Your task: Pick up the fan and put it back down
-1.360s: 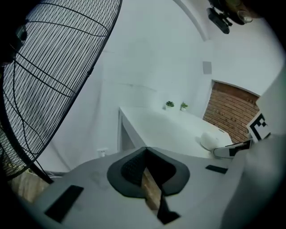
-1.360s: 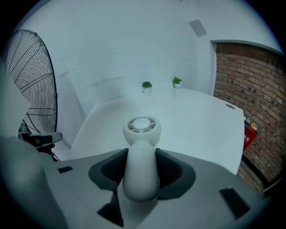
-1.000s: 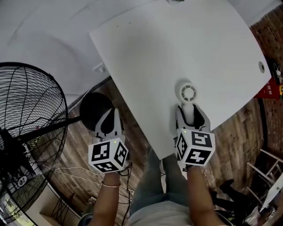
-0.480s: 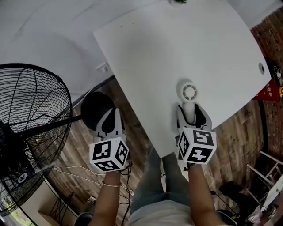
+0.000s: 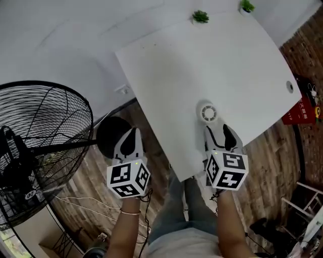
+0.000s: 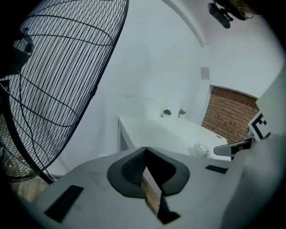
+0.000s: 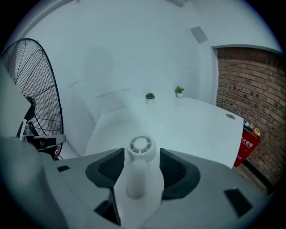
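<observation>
A small white hand-held fan [image 5: 208, 112] lies on the white table [image 5: 202, 60] near its front edge, round head away from me. My right gripper [image 5: 220, 135] is open, and the fan's handle lies between its jaws with a gap on each side. In the right gripper view the fan [image 7: 141, 146] fills the middle between the dark pads [image 7: 110, 166] of the right gripper [image 7: 140, 161]. My left gripper [image 5: 130, 142] hangs off the table over the wooden floor, shut on nothing. In the left gripper view its jaws meet at the left gripper [image 6: 145, 154], and the fan [image 6: 199, 150] shows far off.
A big black floor fan [image 5: 40, 146] stands at the left, its round base [image 5: 113, 132] just ahead of my left gripper. Two small potted plants [image 5: 200, 16] [image 5: 247, 6] sit at the table's far edge. A brick wall and a red object [image 5: 298, 108] are at the right.
The head view has tilted, so the plants now show. The right jaws look slightly wider round the fan's handle. The left gripper has kept its place.
</observation>
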The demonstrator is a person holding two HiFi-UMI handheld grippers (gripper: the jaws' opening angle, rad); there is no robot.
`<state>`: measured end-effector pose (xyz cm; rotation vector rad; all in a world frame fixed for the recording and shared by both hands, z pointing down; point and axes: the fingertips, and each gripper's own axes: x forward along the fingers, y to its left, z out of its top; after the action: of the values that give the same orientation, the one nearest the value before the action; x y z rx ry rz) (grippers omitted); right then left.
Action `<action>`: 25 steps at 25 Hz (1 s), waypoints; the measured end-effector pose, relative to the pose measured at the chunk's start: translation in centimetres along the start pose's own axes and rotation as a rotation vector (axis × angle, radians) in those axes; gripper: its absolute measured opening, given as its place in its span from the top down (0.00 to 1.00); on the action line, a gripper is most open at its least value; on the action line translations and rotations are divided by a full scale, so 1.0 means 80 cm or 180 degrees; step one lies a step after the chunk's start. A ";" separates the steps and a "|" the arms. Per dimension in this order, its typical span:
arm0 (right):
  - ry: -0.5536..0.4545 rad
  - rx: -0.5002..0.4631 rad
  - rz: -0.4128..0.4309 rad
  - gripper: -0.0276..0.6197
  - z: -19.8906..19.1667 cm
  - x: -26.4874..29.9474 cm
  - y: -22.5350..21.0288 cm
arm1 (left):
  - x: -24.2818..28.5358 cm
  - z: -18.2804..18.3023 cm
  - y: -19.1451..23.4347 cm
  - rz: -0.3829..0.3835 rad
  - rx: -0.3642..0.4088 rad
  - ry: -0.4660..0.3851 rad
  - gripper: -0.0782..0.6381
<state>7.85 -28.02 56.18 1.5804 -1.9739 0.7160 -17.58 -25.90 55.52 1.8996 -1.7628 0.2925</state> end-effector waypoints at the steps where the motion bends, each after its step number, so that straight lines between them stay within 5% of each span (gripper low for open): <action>1: -0.0047 -0.0001 0.0005 0.58 0.006 -0.006 -0.002 | -0.004 0.005 -0.003 0.0002 0.0005 -0.0036 0.88; 10: -0.0487 -0.0002 0.0044 0.68 0.066 -0.082 -0.030 | -0.061 0.064 -0.041 0.0001 0.0035 -0.0381 0.88; 25: -0.1686 -0.0140 0.0261 0.96 0.220 -0.216 -0.049 | -0.167 0.216 -0.077 0.0109 0.0140 -0.1461 0.88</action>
<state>13.90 -28.39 31.99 1.8038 -2.4144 0.2923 -16.61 -23.23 33.04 2.0893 -2.0925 -0.1065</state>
